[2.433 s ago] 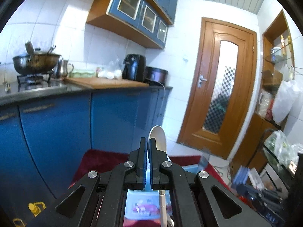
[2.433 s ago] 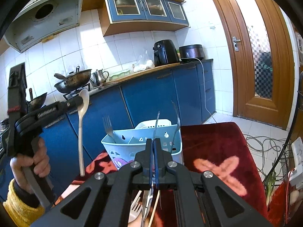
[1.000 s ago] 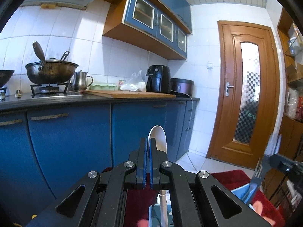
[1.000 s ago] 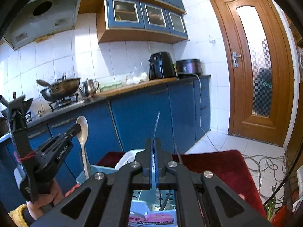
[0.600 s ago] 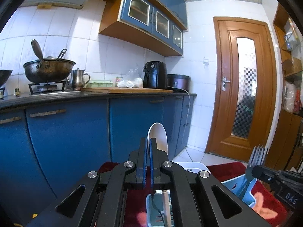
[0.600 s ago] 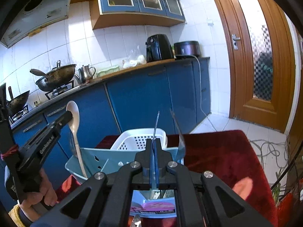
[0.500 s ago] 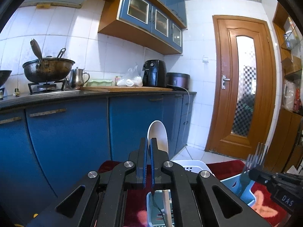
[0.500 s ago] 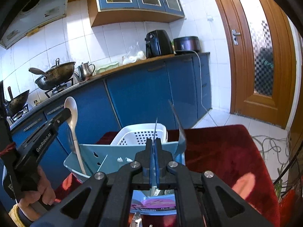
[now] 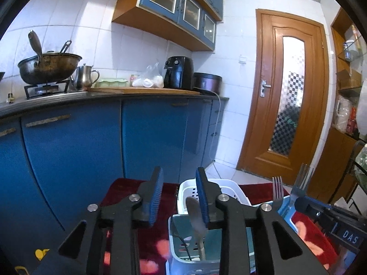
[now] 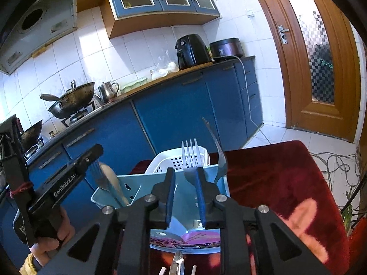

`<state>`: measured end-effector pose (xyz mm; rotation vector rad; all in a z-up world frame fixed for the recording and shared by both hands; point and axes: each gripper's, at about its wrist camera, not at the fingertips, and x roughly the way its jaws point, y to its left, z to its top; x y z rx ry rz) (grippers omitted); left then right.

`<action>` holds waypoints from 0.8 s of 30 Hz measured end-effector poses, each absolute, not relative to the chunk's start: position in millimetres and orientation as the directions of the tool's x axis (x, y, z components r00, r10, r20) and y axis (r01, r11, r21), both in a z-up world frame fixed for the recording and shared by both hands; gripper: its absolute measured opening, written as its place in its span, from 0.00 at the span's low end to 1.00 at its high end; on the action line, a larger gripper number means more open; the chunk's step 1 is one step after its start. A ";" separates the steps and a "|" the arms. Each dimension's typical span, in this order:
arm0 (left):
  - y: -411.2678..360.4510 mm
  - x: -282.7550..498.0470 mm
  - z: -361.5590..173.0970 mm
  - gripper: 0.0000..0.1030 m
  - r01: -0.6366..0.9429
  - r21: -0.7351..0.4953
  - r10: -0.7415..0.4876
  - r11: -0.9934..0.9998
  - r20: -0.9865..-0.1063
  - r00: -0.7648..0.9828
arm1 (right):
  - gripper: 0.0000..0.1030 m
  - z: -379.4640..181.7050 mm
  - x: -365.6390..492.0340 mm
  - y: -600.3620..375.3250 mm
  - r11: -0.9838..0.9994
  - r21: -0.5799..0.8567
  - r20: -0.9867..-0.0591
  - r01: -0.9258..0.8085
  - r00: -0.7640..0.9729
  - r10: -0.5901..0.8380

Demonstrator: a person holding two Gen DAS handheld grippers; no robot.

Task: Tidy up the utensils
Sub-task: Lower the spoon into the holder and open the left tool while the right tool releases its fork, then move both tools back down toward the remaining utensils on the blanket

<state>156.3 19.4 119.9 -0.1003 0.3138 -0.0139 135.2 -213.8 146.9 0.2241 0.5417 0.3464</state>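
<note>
- Since a second ago both tools have gone from pressed together to spread; my left tool (image 9: 179,192) had the white spoon (image 9: 196,215) pinched upright, and now its jaws have just been opening and the spoon has dropped low, leaning against the right pad with its handle down in the blue caddy (image 9: 177,247)
- My right tool (image 10: 185,194) has likewise just been opening; the fork (image 10: 191,160) that it pinched now stands between the parted pads, tines up, close against the right one; whether that pad touches it I cannot say for sure, as the handle is hidden behind the finger
- In the right wrist view the caddy (image 10: 137,188) sits on the red patterned cloth (image 10: 275,171), with a white perforated basket (image 10: 174,158) just behind it; the spoon (image 10: 112,181) leans in its left end, beside another fork (image 10: 97,174); a further fork (image 10: 218,151) leans out at the right end
- The left tool (image 10: 89,158) shows there from the side, held by a hand (image 10: 52,236) with a yellow cuff
- In the left wrist view two fork heads (image 9: 277,188) rise at the caddy's right end, next to the body of the right tool (image 9: 330,215)
- Behind all this runs the kitchen counter (image 9: 68,96) over blue cabinet doors, carrying a wok (image 9: 49,68) on a burner, a metal jug (image 9: 84,78), an air fryer (image 9: 179,72) and a cooker (image 9: 207,82); a wooden door (image 9: 289,96) stands to the right
</note>
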 end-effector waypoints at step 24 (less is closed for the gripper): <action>1.0 72.0 141.5 0.34 0.132 -0.036 -0.136 0.991 -0.381 0.914 | 0.21 171.3 74.4 -220.3 0.912 0.321 -0.496 -0.256 0.775 0.392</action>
